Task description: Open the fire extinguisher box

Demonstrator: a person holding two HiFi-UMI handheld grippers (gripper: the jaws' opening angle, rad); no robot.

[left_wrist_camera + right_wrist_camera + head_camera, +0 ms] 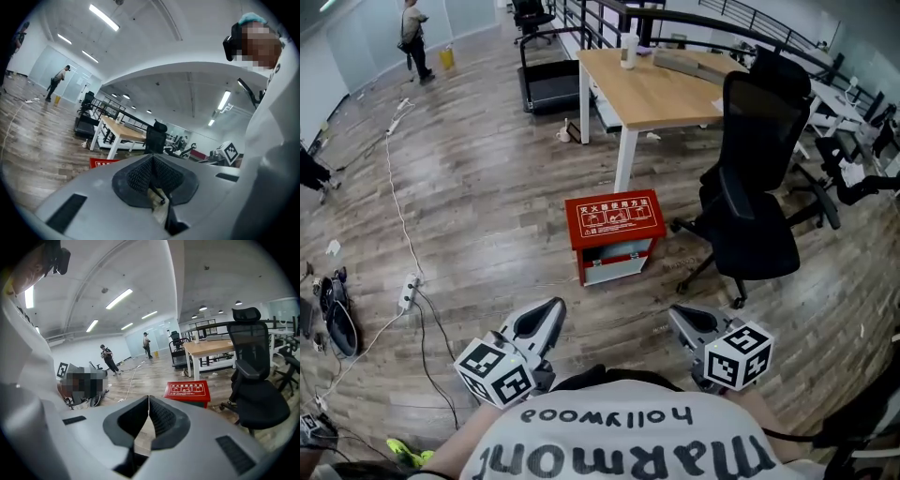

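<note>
The red fire extinguisher box point(614, 234) stands on the wooden floor in front of me, its lid with white print lying flat and closed on top. It also shows as the box point(187, 391) in the right gripper view and as a red sliver, the box point(104, 162), in the left gripper view. My left gripper point(551, 309) is held close to my body, left of and short of the box, jaws shut and empty. My right gripper point(678, 317) hangs at the right, also short of the box, shut on nothing.
A black office chair point(759, 187) stands right beside the box. A wooden desk point(661, 89) with white legs is behind it. A power strip point(409, 292) and its cables run along the floor at the left. A person point(414, 37) stands far back left.
</note>
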